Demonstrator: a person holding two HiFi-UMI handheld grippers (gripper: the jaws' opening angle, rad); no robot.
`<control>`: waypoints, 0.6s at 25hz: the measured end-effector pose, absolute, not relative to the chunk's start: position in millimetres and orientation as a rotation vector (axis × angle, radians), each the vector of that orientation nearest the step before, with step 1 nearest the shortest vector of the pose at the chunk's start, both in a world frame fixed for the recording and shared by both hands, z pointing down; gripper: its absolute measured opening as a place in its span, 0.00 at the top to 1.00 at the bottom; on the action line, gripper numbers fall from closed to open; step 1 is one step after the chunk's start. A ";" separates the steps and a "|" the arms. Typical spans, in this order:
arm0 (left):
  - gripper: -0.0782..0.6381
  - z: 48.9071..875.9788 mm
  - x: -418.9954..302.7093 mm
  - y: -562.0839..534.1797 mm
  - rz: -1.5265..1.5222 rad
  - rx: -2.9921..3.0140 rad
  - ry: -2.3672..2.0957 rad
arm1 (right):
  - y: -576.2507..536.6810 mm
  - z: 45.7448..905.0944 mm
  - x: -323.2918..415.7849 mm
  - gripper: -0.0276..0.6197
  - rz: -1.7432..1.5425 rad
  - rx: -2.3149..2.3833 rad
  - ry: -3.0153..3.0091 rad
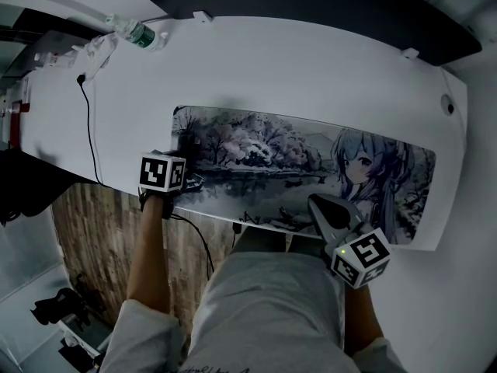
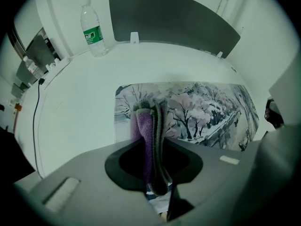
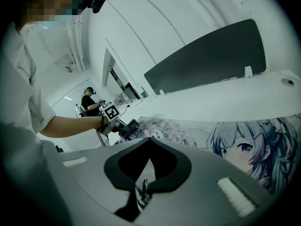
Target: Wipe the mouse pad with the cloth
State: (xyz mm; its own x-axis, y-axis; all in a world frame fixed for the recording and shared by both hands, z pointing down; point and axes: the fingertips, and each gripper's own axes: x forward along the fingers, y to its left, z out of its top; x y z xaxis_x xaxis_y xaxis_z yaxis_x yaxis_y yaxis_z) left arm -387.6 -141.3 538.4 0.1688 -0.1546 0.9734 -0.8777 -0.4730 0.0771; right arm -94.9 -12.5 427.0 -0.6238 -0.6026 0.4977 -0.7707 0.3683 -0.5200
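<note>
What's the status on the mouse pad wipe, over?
Left tool shut on cloth, at mouse pad left end. Right tool shut, empty. Bottle well off pad.

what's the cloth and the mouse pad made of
The purple and grey fluffy cloth looks like microfibre or terry: fuzzy, matte pile. The long printed mouse pad is likely fabric-topped: its picture looks matte and it lies flat and thin.

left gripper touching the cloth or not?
Touching. The left gripper view shows the left gripper with its jaws closed on the folded purple cloth, pinched between them.
</note>
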 end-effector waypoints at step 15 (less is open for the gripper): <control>0.74 539.7 -328.0 -122.9 1.368 1.784 -0.956 | 8.9 421.4 -41.7 0.95 1.096 1.285 -2.396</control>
State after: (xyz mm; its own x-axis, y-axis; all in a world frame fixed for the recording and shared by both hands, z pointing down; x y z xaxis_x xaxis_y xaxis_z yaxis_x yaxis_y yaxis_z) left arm -328.0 -122.9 539.7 0.1759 -0.1445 0.9737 -0.8648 -0.4952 0.0828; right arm -41.7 8.9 421.4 -0.5980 -0.6305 0.4949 -0.7867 0.3435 -0.5130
